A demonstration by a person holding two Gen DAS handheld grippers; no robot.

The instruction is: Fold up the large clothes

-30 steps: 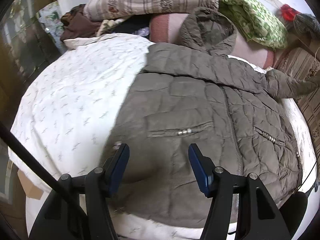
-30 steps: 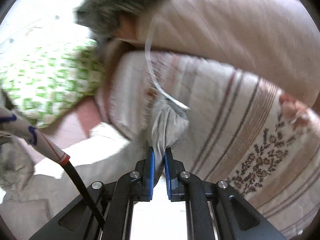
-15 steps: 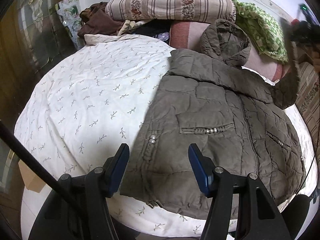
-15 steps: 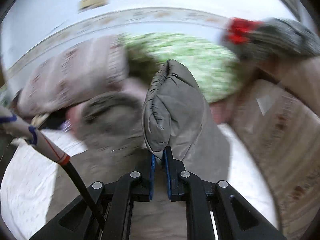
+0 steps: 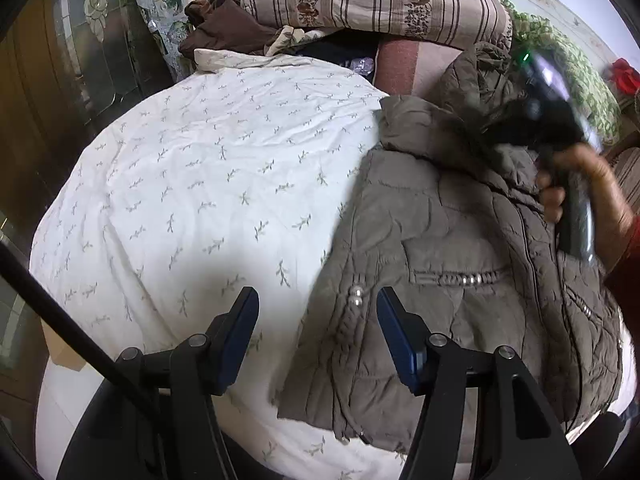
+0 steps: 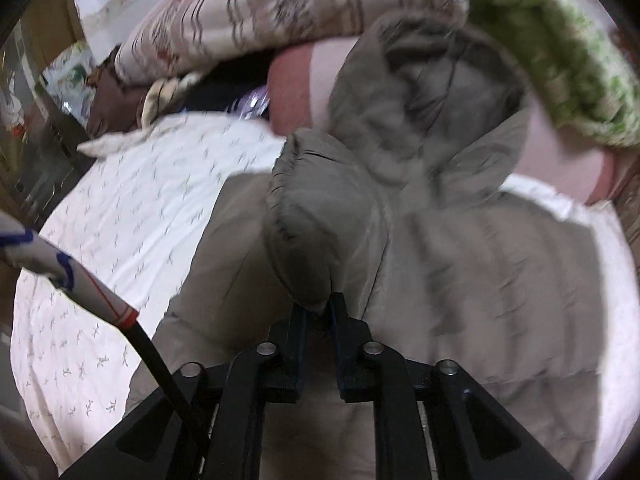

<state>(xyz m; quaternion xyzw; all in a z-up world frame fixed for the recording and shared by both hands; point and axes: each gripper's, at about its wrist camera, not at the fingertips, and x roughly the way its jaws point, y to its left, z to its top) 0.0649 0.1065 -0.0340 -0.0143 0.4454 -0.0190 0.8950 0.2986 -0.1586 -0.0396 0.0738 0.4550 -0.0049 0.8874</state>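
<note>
- Lying on the right half of the bed (image 5: 208,184), the grey-brown quilted jacket (image 5: 460,264) is spread front-up on the white leaf-print bedspread, its hood (image 5: 476,76) pointing toward the pillows.
- Your left tongs (image 5: 318,336) hang above the jacket's near left edge, fingers spread wide with nothing between them; the jacket's beaded side seam sits in the gap below, untouched.
- Your right tongs (image 6: 318,314) are clenched on the sleeve (image 6: 316,224), gripping it near the cuff end; the sleeve stands up from the fingers as a puffy bundle held over the jacket's chest.
- From the left camera your right hand (image 5: 576,184) shows at the far right, wrapped around the dark handle, with the tool raised over the jacket's shoulder and tilted toward the hood; it is blurred.
- A striped pillow (image 5: 376,0) lies across the head of the bed, with a pink cushion (image 5: 404,64) under it just behind the hood and a green patterned cloth (image 5: 576,68) to its right.
- Brown clothing (image 5: 224,28) is bunched at the pillow's left end.
</note>
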